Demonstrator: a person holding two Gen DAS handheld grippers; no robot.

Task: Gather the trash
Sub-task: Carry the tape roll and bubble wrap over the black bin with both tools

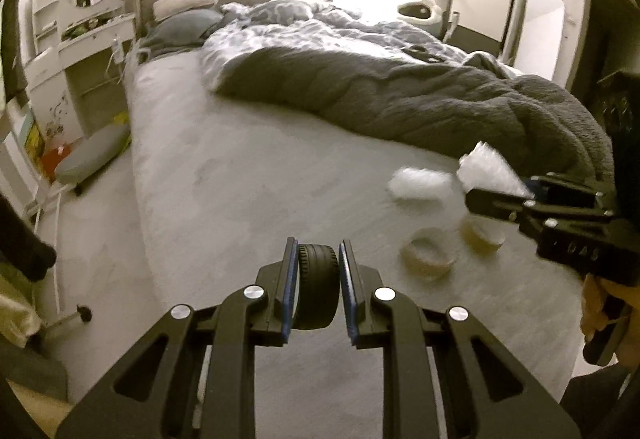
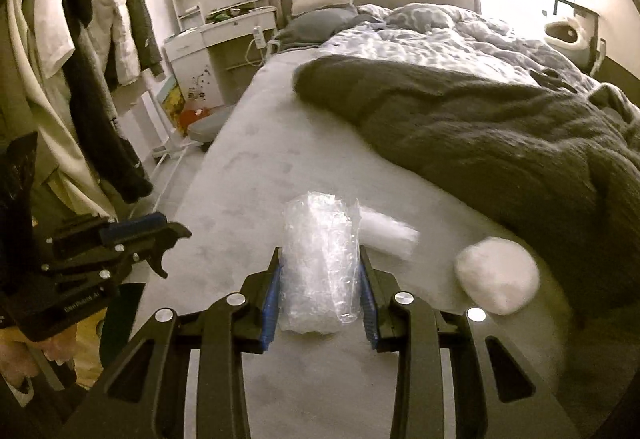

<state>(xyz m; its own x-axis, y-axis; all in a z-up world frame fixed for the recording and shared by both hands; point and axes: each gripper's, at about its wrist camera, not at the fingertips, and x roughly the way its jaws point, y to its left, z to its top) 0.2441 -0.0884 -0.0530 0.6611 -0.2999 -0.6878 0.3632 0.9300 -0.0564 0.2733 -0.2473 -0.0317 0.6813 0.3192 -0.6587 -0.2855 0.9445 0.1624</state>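
Left wrist: jaws pinch wheel (image 1: 316, 285), seemingly mid-mattress (image 1: 240, 179).

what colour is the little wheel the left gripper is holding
Black, with a ribbed tread. The wheel shows best in the left wrist view, between the left gripper's blue pads.

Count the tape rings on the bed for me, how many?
2. One tape ring lies flat on the bed sheet, the other tape ring beside it, nearer the right gripper. The grey blanket could hide more.
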